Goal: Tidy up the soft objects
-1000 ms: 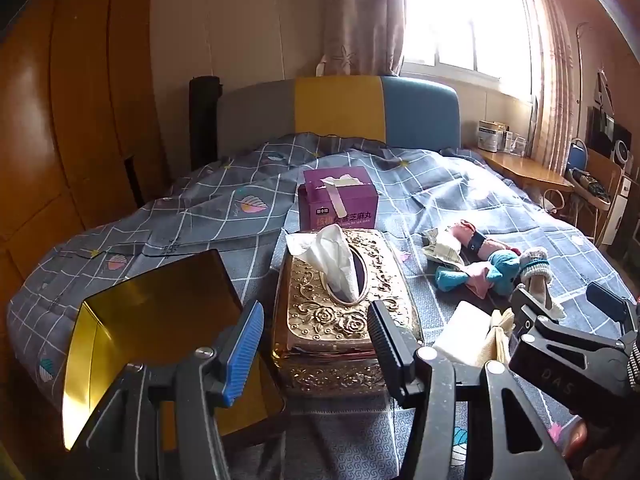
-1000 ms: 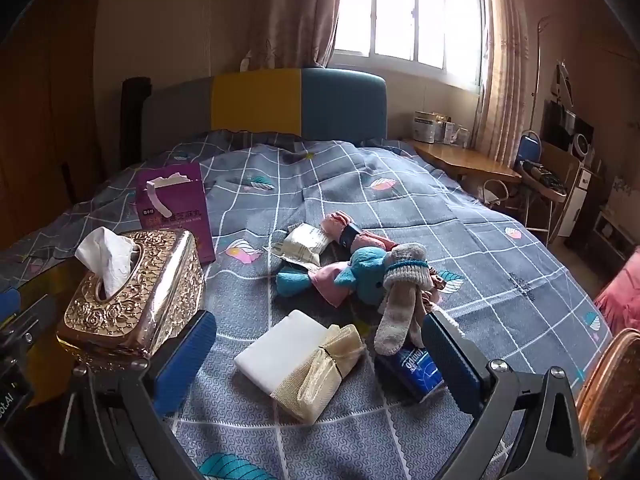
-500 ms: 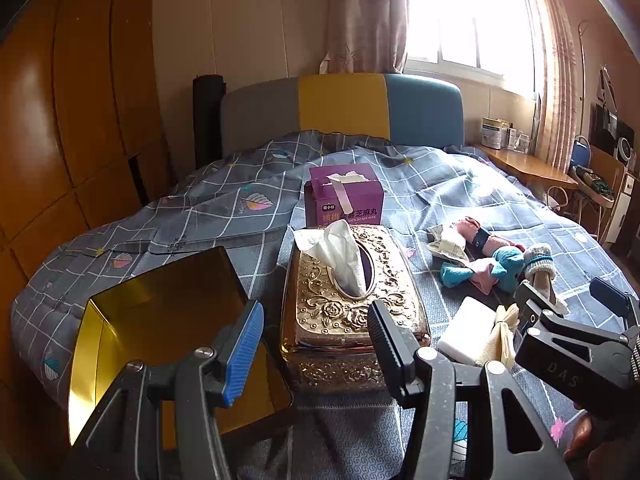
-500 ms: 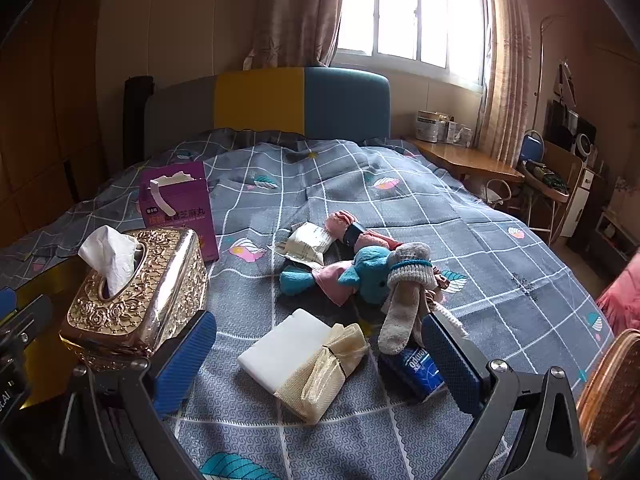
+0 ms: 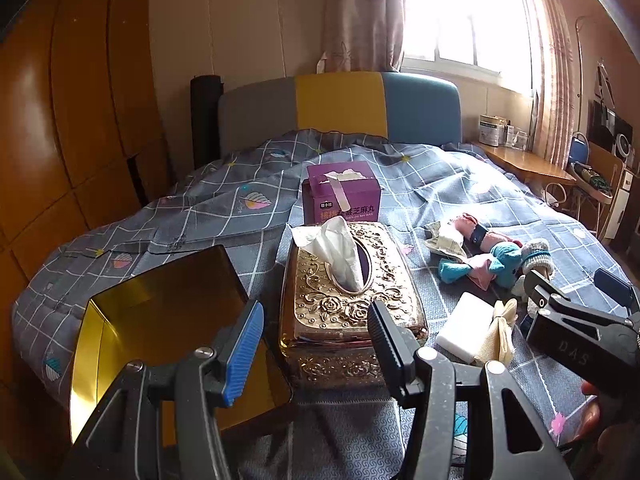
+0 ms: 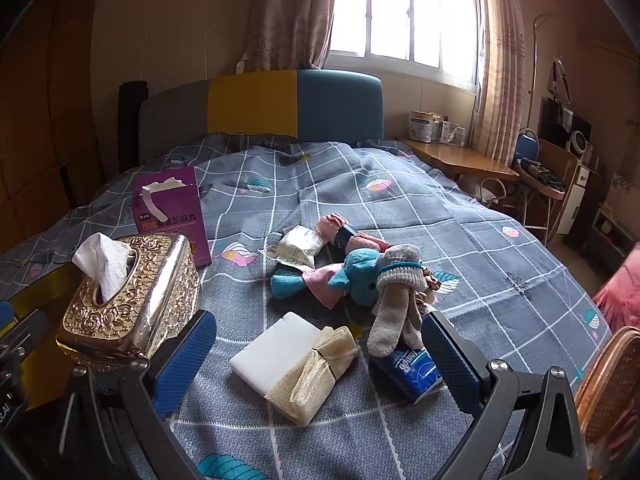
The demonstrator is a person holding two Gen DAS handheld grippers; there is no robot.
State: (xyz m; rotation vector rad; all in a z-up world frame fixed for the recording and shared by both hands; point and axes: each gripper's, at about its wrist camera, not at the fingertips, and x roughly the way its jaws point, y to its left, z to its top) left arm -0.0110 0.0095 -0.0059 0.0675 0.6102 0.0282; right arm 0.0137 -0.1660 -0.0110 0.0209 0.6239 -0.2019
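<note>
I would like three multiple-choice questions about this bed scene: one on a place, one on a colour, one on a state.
1. Where is the purple box?
A. behind the golden tissue box
B. on the side desk
C. in the gold tray

2. What colour is the soft toy under the grey sock?
A. red
B. teal
C. black

3. How is the right tool?
A. shut on the sock
B. shut on nothing
C. open

Answers: 1 A, it stands farther up the bed; 2 B, teal body and limbs; 3 C, its fingers are wide apart and hold nothing.
</note>
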